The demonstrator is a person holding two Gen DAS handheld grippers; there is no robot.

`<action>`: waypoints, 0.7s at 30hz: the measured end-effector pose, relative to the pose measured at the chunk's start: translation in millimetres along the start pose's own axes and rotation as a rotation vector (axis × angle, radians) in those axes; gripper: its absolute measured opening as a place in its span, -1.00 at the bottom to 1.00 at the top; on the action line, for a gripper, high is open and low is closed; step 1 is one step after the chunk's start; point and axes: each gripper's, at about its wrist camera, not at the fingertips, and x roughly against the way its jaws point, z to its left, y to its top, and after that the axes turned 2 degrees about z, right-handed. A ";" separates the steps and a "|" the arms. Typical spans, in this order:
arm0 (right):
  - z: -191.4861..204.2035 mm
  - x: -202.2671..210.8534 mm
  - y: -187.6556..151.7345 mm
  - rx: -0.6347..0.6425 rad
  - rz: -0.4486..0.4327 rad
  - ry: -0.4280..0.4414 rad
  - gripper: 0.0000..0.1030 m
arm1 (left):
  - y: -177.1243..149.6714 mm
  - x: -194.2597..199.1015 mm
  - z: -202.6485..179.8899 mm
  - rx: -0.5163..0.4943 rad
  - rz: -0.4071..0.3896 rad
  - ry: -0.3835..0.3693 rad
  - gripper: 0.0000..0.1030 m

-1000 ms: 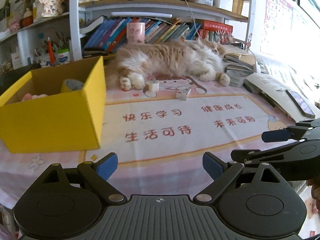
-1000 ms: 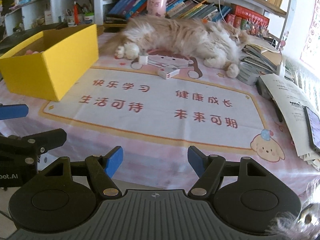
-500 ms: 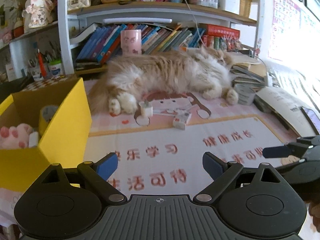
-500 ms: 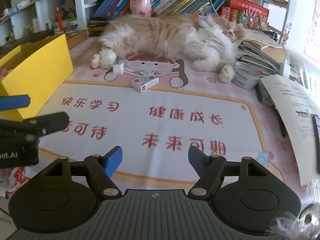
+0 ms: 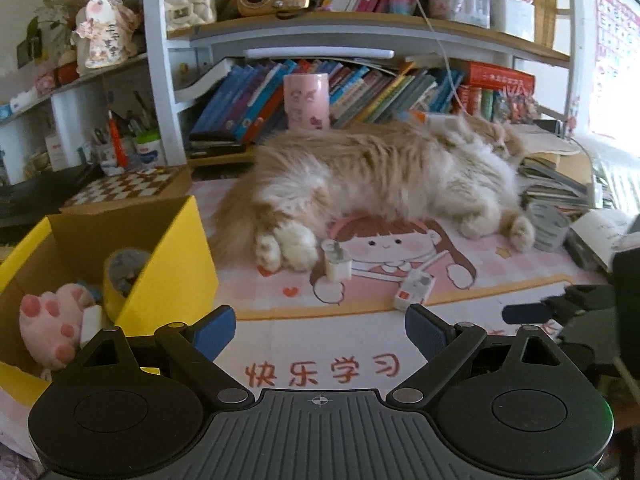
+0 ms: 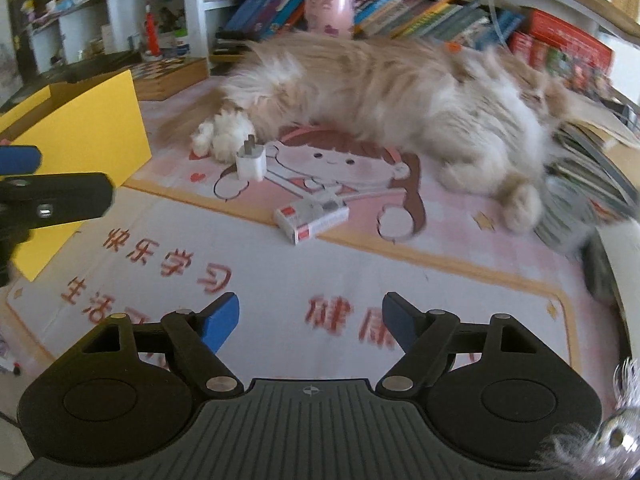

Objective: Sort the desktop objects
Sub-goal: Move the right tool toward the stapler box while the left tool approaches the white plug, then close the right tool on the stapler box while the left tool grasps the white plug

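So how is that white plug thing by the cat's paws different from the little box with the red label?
The white charger plug is a chunky cube standing with its metal prongs up, right beside the cat's paws. The small box is flat and oblong, lies on its side, carries red labels and sits apart from the cat. Both rest loose on the pink desk mat, untouched.

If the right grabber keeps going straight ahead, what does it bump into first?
Probably the small red-and-white box, lying on the desk mat straight ahead of the right gripper, whose jaws are opening with nothing between them. The cat lies farther behind; depth is uncertain.
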 end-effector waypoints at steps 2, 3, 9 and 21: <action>-2.0 -11.3 7.6 0.027 -0.002 0.015 0.56 | 2.0 -1.1 -0.1 0.007 0.005 0.013 0.83; -2.9 -15.6 10.6 0.036 -0.005 0.021 0.58 | 2.5 -1.7 -0.2 0.009 0.009 0.017 0.83; -7.3 -42.4 25.6 0.076 -0.018 0.054 0.58 | 3.3 -5.3 -2.7 -0.011 0.037 0.037 0.83; -13.0 -83.3 43.3 0.116 -0.031 0.083 0.58 | 7.6 -10.7 -0.5 -0.003 0.060 0.079 0.83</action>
